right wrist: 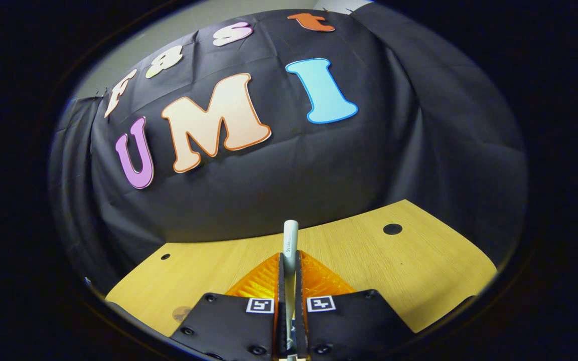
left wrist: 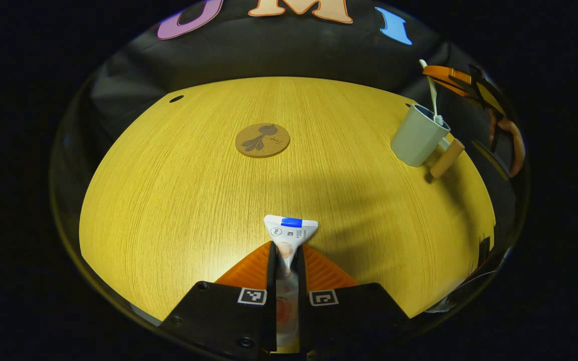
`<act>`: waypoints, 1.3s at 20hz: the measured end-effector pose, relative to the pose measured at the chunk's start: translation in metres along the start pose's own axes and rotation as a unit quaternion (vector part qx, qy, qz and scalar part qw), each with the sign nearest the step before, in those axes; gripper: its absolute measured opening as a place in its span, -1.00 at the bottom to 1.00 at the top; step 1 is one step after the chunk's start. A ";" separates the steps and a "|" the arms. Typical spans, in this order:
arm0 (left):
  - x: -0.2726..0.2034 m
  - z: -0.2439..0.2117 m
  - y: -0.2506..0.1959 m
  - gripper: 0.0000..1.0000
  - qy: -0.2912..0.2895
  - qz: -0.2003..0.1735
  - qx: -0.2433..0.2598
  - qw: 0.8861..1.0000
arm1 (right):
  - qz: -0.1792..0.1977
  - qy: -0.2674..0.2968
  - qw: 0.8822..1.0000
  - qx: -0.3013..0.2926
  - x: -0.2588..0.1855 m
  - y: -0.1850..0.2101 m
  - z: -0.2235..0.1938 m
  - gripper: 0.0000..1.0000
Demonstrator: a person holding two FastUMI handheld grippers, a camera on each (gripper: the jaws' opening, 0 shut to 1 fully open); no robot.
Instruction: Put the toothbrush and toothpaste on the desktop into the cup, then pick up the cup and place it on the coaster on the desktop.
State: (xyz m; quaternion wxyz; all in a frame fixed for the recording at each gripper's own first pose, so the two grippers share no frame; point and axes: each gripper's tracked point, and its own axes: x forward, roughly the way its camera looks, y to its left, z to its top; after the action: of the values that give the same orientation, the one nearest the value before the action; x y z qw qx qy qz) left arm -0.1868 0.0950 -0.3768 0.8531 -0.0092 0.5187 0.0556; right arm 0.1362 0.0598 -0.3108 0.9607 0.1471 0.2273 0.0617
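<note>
Wood desktop [left wrist: 168, 200]: right gripper [right wrist: 289, 260] clamped toothbrush [right wrist: 289, 235] over cup [left wrist: 418, 135] at 2 o'clock, left gripper [left wrist: 287, 255] clamped toothpaste [left wrist: 289, 231]; coaster [left wrist: 262, 140] at 12 waited.

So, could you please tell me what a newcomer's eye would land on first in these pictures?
Probably the toothpaste tube, pinched upright between the left tongs at the near edge of the yellow wooden desktop. Next, the pale cup at the far right, with a toothbrush standing in it, and the round coaster lying bare mid-desk. In the right gripper view, the right tongs clamp a slim pale handle.
</note>
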 end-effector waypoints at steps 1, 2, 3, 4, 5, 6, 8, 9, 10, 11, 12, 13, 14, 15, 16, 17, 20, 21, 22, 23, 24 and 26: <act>-0.001 0.000 0.000 -0.67 -0.001 0.001 0.000 1.000 | -0.001 0.006 1.000 -0.004 -0.002 0.000 -0.005 -0.81; -0.002 0.001 0.001 -0.67 -0.003 0.003 0.001 1.000 | 0.003 0.016 1.000 -0.007 -0.006 0.001 -0.010 -0.82; -0.001 0.001 0.001 -0.68 -0.004 0.005 0.000 1.000 | 0.003 0.021 1.000 -0.011 -0.007 0.000 -0.013 -0.75; -0.002 0.001 0.001 -0.72 -0.003 0.006 0.000 1.000 | 0.006 0.024 1.000 -0.011 -0.016 0.000 -0.013 -0.64; -0.003 0.002 0.001 -0.72 -0.004 0.007 0.001 1.000 | 0.010 0.025 1.000 -0.008 -0.020 0.001 -0.013 -0.50; -0.003 0.003 0.000 -0.72 -0.006 0.007 0.001 1.000 | 0.012 0.024 1.000 -0.005 -0.019 0.002 -0.012 -0.27; 0.000 0.002 -0.001 -0.72 -0.010 0.004 0.001 1.000 | 0.014 0.026 1.000 0.003 -0.028 -0.001 -0.011 0.29; -0.002 0.003 0.000 -0.77 -0.013 0.001 0.008 1.000 | 0.014 0.028 0.999 0.005 -0.036 -0.005 -0.012 0.49; -0.003 0.004 0.000 -0.79 -0.022 -0.003 0.015 1.000 | 0.014 0.029 0.999 0.005 -0.041 -0.008 -0.012 0.75; -0.003 0.004 -0.002 -0.81 -0.025 -0.009 0.018 0.999 | 0.013 0.032 0.999 0.003 -0.048 -0.013 -0.013 0.75; -0.004 0.004 -0.002 -0.82 -0.027 -0.014 0.018 0.999 | 0.012 0.036 0.999 0.000 -0.055 -0.018 -0.016 0.75; -0.004 0.003 -0.003 -0.82 -0.027 -0.019 0.014 0.999 | 0.011 0.039 0.999 -0.005 -0.062 -0.023 -0.018 0.75; -0.004 0.004 -0.002 -0.82 -0.032 -0.020 0.009 0.999 | 0.009 0.042 0.999 -0.009 -0.069 -0.029 -0.020 0.75; -0.005 0.007 -0.002 -0.83 -0.039 -0.022 0.003 0.999 | 0.008 0.047 0.999 -0.010 -0.075 -0.033 -0.025 0.75; -0.008 0.012 -0.003 -0.83 -0.050 -0.023 0.000 0.998 | 0.007 0.052 0.999 -0.009 -0.080 -0.037 -0.029 0.75; -0.013 0.014 -0.003 -0.83 -0.060 -0.023 -0.002 0.998 | 0.006 0.055 0.998 -0.007 -0.085 -0.041 -0.033 0.75; -0.028 0.028 -0.007 -0.83 -0.087 -0.024 -0.001 0.996 | 0.004 0.065 0.998 -0.001 -0.099 -0.049 -0.044 0.75; -0.032 0.036 -0.008 -0.83 -0.100 -0.025 0.000 0.995 | 0.004 0.070 0.998 -0.001 -0.104 -0.051 -0.048 0.75; -0.036 0.045 -0.010 -0.84 -0.113 -0.027 0.002 0.993 | 0.004 0.078 0.997 0.002 -0.107 -0.053 -0.053 0.75; -0.040 0.056 -0.013 -0.84 -0.129 -0.029 0.003 0.991 | 0.006 0.083 0.997 0.004 -0.113 -0.054 -0.057 0.75; -0.041 0.067 -0.019 -0.84 -0.144 -0.033 0.005 0.989 | 0.007 0.085 0.996 0.002 -0.118 -0.054 -0.059 0.75; -0.047 0.091 -0.024 -0.84 -0.177 -0.036 0.005 0.983 | 0.010 0.091 0.996 -0.012 -0.128 -0.057 -0.064 0.75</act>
State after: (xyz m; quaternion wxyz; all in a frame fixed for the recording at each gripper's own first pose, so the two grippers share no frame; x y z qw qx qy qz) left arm -0.1247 0.0737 -0.2943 0.9330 -0.0134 0.3588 0.0224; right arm -0.0037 -0.0020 -0.3302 0.9369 0.1320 0.3118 0.0876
